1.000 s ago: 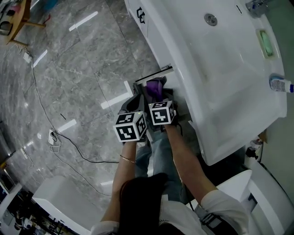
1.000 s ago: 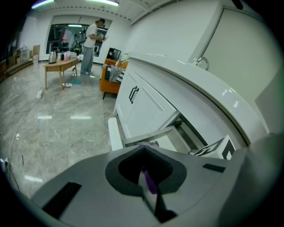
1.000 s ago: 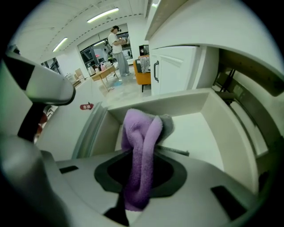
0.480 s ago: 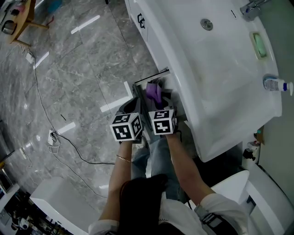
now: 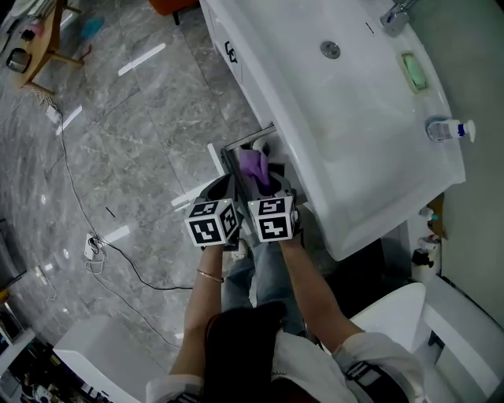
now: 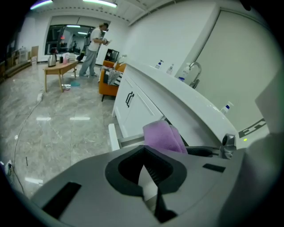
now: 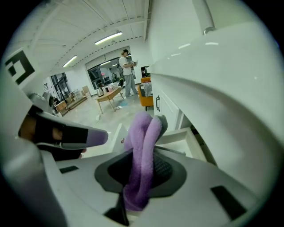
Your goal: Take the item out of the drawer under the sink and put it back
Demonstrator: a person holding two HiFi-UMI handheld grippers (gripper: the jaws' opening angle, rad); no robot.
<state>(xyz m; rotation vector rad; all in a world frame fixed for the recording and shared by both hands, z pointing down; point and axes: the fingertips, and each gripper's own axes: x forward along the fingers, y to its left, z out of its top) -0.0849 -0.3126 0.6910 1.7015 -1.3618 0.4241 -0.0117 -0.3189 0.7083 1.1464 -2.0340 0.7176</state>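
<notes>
A folded purple cloth (image 5: 253,167) (image 7: 141,146) hangs in my right gripper (image 5: 264,187) (image 7: 148,129), whose jaws are shut on it. It is held above the open white drawer (image 5: 216,160) (image 7: 187,138) under the sink (image 5: 354,118), close to the counter's front edge. My left gripper (image 5: 223,189) (image 6: 143,156) is just to the left of the right one, its jaws together with nothing in them. In the left gripper view the purple cloth (image 6: 162,136) shows just beyond the jaws, in front of the drawer front (image 6: 113,136).
On the counter stand a tap (image 5: 394,13), a green soap (image 5: 414,71) and a pump bottle (image 5: 447,128). Shut cabinet doors (image 5: 230,51) lie further along. A cable (image 5: 94,244) trails over the grey floor. A white fixture (image 5: 445,315) stands at the right. A person (image 6: 95,42) stands far off.
Both grippers have risen, the right one more. The purple cloth has come up with the right gripper, higher above the drawer.
</notes>
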